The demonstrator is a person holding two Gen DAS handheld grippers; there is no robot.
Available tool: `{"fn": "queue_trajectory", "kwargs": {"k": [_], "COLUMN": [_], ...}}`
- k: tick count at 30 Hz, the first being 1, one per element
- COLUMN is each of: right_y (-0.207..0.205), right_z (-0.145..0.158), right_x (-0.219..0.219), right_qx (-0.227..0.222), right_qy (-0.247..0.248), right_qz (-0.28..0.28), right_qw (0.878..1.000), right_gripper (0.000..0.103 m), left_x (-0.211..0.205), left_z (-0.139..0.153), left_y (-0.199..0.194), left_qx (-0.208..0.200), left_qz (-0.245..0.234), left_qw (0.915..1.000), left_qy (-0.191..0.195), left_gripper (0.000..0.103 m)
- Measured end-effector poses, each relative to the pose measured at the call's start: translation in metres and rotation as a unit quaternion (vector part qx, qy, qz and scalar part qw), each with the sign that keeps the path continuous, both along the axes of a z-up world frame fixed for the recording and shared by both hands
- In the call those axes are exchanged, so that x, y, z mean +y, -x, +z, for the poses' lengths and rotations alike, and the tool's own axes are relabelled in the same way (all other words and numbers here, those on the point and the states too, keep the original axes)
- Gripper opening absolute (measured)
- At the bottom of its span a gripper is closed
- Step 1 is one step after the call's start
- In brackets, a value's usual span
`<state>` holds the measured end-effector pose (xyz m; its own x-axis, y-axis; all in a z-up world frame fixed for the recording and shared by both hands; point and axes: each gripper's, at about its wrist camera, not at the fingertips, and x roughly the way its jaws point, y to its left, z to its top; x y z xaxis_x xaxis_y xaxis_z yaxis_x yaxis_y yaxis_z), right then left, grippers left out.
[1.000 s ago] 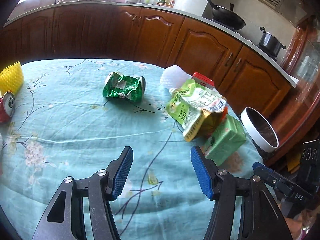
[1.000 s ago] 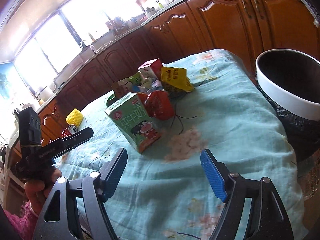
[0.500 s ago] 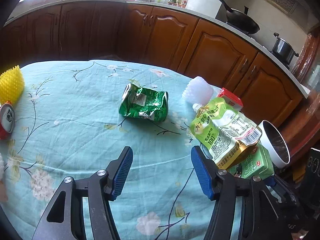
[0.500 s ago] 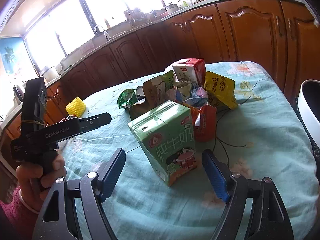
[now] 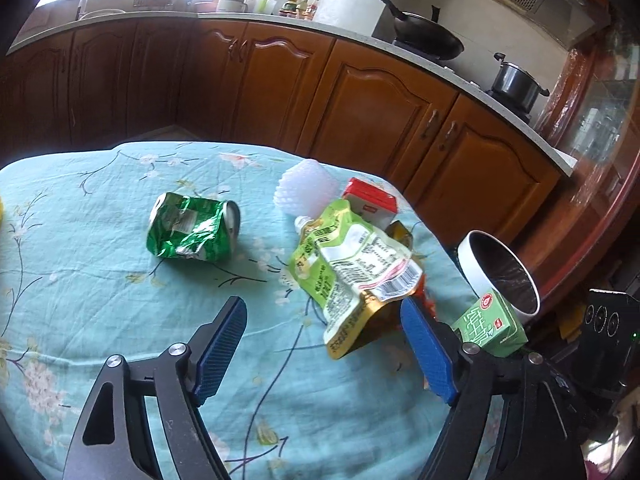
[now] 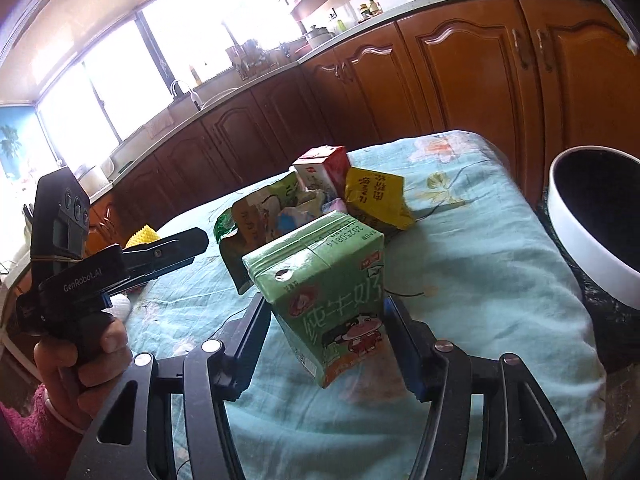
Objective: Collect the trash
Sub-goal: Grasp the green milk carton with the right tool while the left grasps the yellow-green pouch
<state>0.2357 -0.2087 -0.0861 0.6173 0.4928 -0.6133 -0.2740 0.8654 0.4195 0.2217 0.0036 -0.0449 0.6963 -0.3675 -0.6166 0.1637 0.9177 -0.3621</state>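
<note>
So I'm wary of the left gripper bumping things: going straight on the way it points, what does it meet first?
Probably the green-and-white pouch, which lies ahead of the left gripper, nearer its right finger; its jaws are opening, with nothing between them. Depth is unclear.

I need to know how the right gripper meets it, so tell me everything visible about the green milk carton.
The green milk carton is a box-shaped paperboard pack with white characters, a cartoon figure, a red logo, a printed date and a round straw hole on top. It looks slightly dented and tilted, seemingly on the floral tablecloth near the white-rimmed bin. It sits between the fingers of the right gripper, whose jaws are closing; pad contact is unclear.
</note>
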Motion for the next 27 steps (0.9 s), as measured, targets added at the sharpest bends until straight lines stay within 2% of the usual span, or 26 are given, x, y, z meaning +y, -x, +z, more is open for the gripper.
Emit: {"fn": "queue_trajectory", "kwargs": {"k": [3, 7, 9, 10, 11, 16, 22, 24, 26, 27], "right_y": [0.004, 0.008, 0.009, 0.01, 0.011, 0.011, 0.001, -0.004, -0.01, -0.012], "right_z": [0.002, 0.002, 0.0, 0.0, -0.001, -0.002, -0.01, -0.014, -0.014, -0.013], "right_x": [-0.017, -0.028, -0.03, -0.031, -0.032, -0.031, -0.024, -0.023, -0.021, -0.021], "right_qx": [0.0, 0.005, 0.006, 0.006, 0.006, 0.007, 0.024, 0.027, 0.024, 0.023], "right_qy": [-0.006, -0.012, -0.014, -0.015, -0.016, -0.015, 0.015, 0.014, 0.021, 0.022], "right_qz": [-0.017, -0.031, -0.034, -0.035, -0.035, -0.033, -0.023, -0.023, -0.025, -0.025], "right_qw": [1.0, 0.999, 0.999, 0.999, 0.999, 0.999, 0.999, 0.999, 0.999, 0.999], "right_gripper": [0.059, 0.059, 0.059, 0.059, 0.059, 0.059, 0.059, 0.059, 0.059, 0.059], "left_x": [-0.019, -0.038, -0.041, -0.042, -0.041, -0.037, -0.023, -0.02, -0.018, -0.018], "left_z": [0.003, 0.0, -0.005, -0.009, -0.013, -0.019, -0.03, -0.03, -0.029, -0.029], "left_y": [-0.006, -0.02, -0.026, -0.029, -0.032, -0.015, 0.009, 0.006, 0.0, -0.002], "left_qx": [-0.01, -0.022, -0.018, -0.011, -0.001, 0.008, 0.035, 0.039, 0.038, 0.036], "left_qz": [-0.01, 0.012, 0.021, 0.021, 0.018, 0.016, 0.008, 0.018, 0.031, 0.037], "left_qw": [0.9999, 0.9987, 0.9981, 0.9983, 0.9986, 0.9983, 0.9977, 0.9973, 0.9972, 0.997], "left_qy": [-0.007, -0.045, -0.054, -0.054, -0.05, -0.055, -0.057, -0.059, -0.057, -0.057], "left_gripper": [0.08, 0.077, 0.065, 0.047, 0.035, 0.033, 0.035, 0.038, 0.05, 0.052]}}
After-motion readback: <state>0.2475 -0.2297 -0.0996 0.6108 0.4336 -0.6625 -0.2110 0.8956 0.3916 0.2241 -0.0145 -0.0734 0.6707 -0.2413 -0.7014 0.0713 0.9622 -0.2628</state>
